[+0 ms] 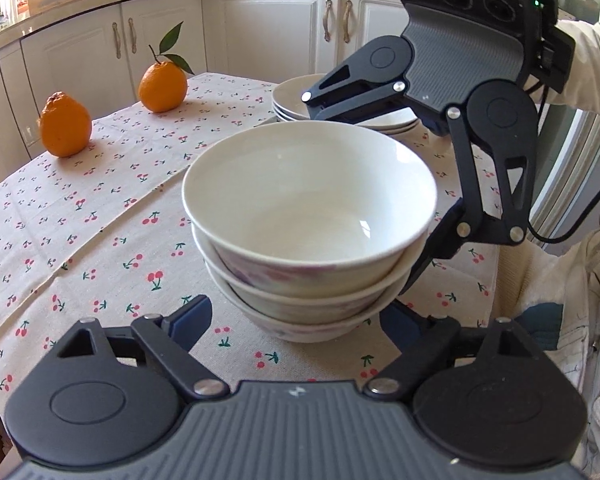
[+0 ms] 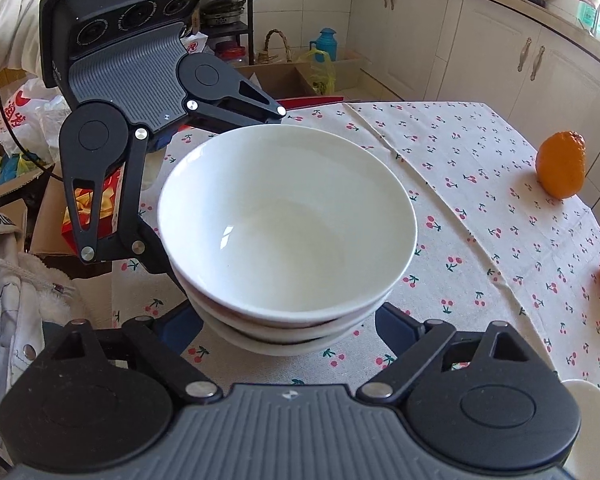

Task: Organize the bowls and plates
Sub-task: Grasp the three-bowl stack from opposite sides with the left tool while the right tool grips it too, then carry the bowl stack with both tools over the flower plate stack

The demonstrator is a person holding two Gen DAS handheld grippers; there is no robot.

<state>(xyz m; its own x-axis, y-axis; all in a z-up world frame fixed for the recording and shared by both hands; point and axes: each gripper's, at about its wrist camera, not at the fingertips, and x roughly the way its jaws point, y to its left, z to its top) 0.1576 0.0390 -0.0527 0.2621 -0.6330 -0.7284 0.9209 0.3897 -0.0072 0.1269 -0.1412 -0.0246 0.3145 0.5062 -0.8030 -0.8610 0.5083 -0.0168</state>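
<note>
Nearest, the left tongs (image 1: 296,316): spread low around the foot of the stack of three nested white ceramic bowls with faint pink flowers on the sides (image 1: 308,216), a strip of cloth showing between the left pad and the lowest bowl, so not yet pinching. Opposite, the right tongs (image 2: 292,326): also straddling the stack from the other side, pads close against the lower bowls; impossible to tell whether pressing or only alongside. Stack itself upright near the bench's close edge, on the cream cherry-print tablecloth over the bench (image 1: 100,220). Probably the step in hand: gripping the stack from two sides for a lift or a shift. Better to seat all four pads on the bottom bowl below its rim, not on the upper bowls, since lifting by an upper bowl would leave the rest behind. Close both sides evenly and gently; glazed curved walls likely slippery, and a lopsided squeeze could tip the nest toward the bench edge. Keep both wrists level with each other and rise straight before travelling. Farther back, just beyond the right tongs, a stack of shallow white plates (image 1: 288,96), a likely neighbour for the bowls; mind the clearance there. Farther left, two oranges, a knobbly one (image 1: 65,126) and a leafy-stemmed one (image 1: 163,86), well apart from the work. Beyond, white kitchen cabinets (image 1: 80,52).
</note>
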